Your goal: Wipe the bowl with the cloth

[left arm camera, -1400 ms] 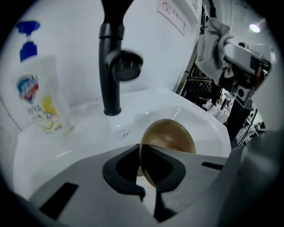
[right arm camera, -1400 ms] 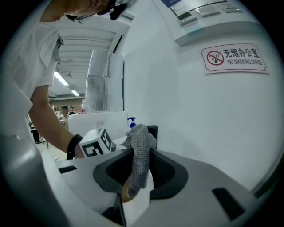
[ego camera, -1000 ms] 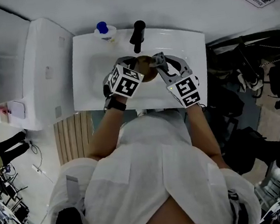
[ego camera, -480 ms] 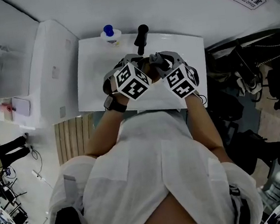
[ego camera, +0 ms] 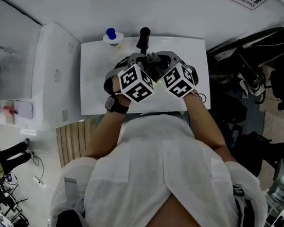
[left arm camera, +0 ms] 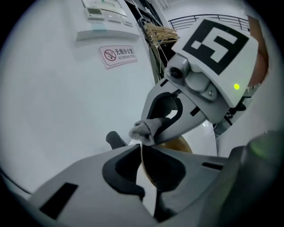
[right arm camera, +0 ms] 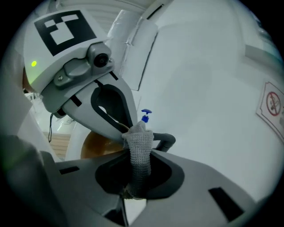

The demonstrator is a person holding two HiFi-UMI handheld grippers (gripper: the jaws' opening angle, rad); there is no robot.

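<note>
bowl and cloth meet above the sink

white sink against a white wall, black tap at the back. raised over it, the left gripper is clamped tight on the thin rim of the brown bowl. the right gripper is closed on the grey knitted cloth, whose free tip touches that rim. the bowl looks hard, smooth and probably slippery, so a rim pinch wants firm pressure. the cloth looks soft and limp, best gripped low with a short stub left to rub.
</note>
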